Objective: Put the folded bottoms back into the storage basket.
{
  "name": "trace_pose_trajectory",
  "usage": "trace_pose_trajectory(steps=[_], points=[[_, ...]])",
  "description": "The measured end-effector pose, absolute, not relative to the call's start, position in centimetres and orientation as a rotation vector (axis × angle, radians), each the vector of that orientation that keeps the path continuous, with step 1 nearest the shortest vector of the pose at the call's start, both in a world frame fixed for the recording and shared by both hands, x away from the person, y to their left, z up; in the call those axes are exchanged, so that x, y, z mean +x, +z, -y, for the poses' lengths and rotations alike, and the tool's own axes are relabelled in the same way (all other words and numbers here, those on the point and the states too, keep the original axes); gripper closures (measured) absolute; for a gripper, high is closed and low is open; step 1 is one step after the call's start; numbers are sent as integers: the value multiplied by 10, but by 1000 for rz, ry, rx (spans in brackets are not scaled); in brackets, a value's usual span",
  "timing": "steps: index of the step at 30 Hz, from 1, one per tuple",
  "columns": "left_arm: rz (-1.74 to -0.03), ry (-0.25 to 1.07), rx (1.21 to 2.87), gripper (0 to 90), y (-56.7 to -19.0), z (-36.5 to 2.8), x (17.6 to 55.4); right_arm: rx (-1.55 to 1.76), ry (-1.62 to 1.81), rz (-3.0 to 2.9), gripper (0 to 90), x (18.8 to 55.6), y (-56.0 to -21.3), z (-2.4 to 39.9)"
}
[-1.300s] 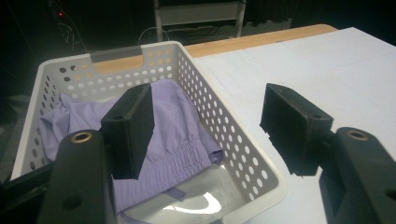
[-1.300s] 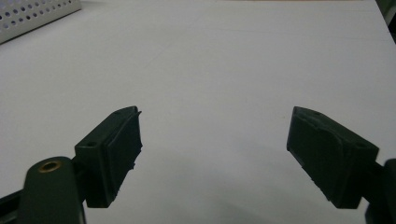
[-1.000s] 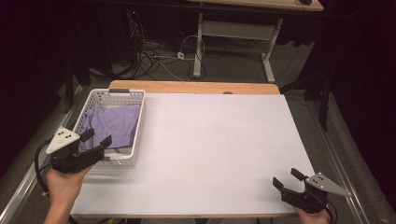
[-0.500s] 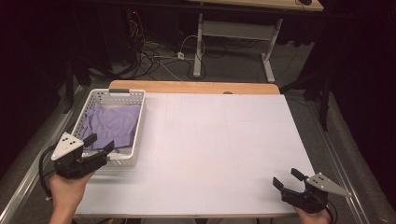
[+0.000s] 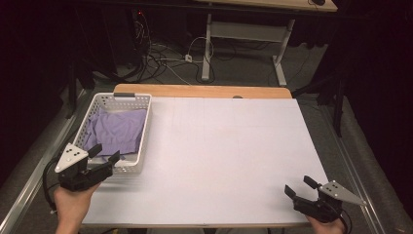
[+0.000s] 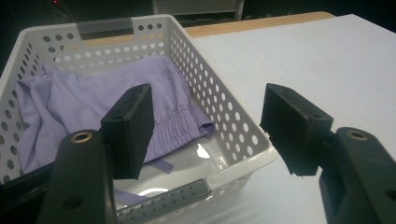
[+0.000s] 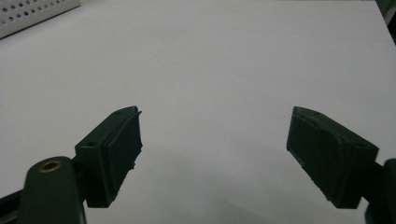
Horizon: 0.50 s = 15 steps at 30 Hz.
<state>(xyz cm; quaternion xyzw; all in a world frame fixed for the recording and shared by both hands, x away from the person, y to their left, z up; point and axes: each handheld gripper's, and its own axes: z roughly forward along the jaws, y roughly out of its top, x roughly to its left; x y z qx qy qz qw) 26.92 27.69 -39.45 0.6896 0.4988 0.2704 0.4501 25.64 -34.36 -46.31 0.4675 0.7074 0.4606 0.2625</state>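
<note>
I'm drawing the left gripper (image 5: 103, 155), jaws apart, back toward six o'clock off the white basket (image 5: 141, 146); the right gripper (image 5: 301, 186) is idling agape; re-entry is risking clipping the rim and missing the lilac garment (image 5: 117, 131)

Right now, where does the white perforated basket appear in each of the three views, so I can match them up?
High view: white basket at the table's left edge, lavender cloth inside, left gripper at its near end.
Left gripper view: basket across the left and centre, beyond the open jaws.
Right gripper view: a corner of the basket at top left.
Shared landmark: the basket's hole-patterned wall, on the white table.
</note>
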Motion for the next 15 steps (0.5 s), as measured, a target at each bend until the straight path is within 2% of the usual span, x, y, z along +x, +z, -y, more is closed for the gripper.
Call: trace_pose_trajectory(steps=[15], points=[[-1254,685,1716,333,-405,-279,265,1265,1246,-1912,189,256,-463,344]])
